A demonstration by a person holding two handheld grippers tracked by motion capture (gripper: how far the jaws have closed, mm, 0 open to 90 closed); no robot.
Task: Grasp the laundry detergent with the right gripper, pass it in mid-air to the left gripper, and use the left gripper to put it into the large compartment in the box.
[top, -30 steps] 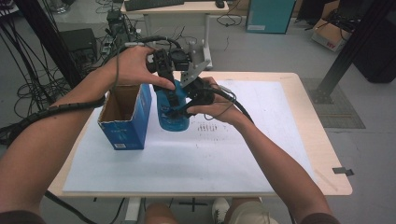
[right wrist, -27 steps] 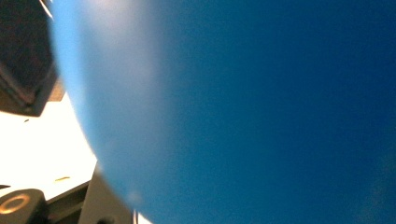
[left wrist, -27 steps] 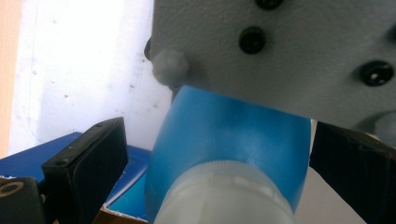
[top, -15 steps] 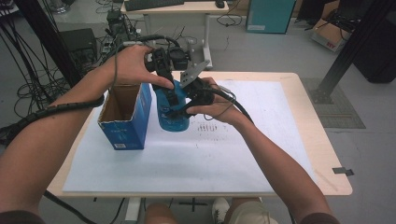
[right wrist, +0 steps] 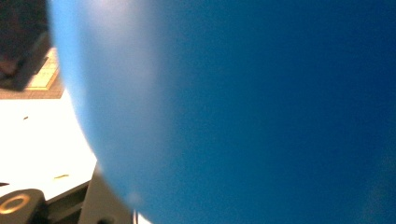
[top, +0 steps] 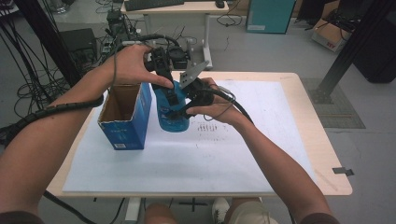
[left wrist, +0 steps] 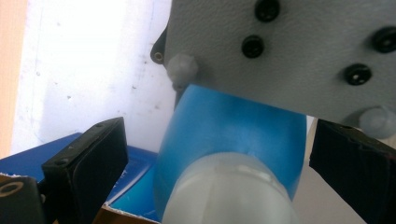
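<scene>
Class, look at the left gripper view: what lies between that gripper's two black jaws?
The blue bottle with its white cap stands in the gap of the left gripper, pads clear of it. The right gripper's grey plate hangs above.

A lab — cable bundles [top: 32,84], black frame struts [top: 359,42], bare desks [top: 177,7].

Smooth blue plastic bottle [top: 172,116], cardboard box [top: 125,116], white paper sheet [top: 187,163], wooden table [top: 322,154]
</scene>
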